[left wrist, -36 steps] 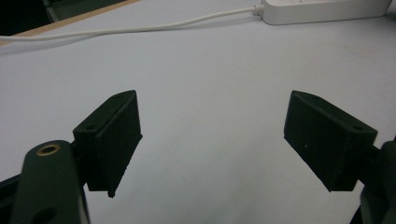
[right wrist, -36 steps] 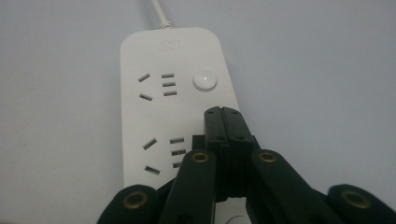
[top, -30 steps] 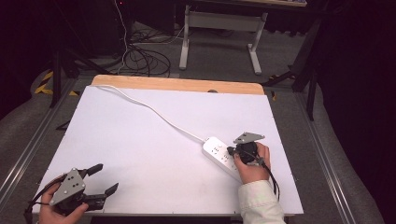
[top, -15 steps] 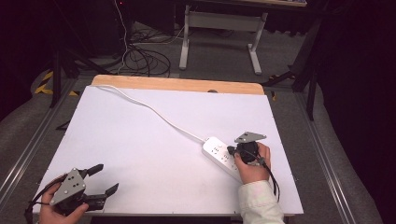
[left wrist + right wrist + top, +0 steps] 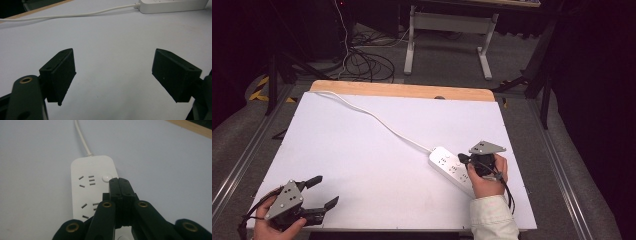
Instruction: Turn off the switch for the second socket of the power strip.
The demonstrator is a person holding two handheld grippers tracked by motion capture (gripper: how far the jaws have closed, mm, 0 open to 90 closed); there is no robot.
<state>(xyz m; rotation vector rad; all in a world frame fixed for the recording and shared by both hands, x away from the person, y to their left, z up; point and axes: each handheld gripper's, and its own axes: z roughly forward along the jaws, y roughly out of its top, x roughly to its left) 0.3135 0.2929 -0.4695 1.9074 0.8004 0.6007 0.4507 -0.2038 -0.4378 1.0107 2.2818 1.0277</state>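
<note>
A white power strip [image 5: 450,167] lies on the white table [image 5: 377,155] at the right, its white cable [image 5: 377,117] running to the far left corner. My right gripper [image 5: 463,159] is over the strip with its jaws shut and nothing between them. In the right gripper view the closed tips [image 5: 119,181] sit just beside the strip's round white button [image 5: 106,178], above the strip [image 5: 86,192]; I cannot tell whether they touch it. My left gripper [image 5: 326,192] rests near the table's front left corner, open and empty. Its view shows the pads [image 5: 62,72] wide apart over bare table, the strip [image 5: 172,5] far off.
A wooden strip [image 5: 402,91] edges the table's far side. Beyond it are cables on the floor [image 5: 362,60] and a white desk frame [image 5: 447,30]. Metal rails [image 5: 242,160] run along both sides of the table.
</note>
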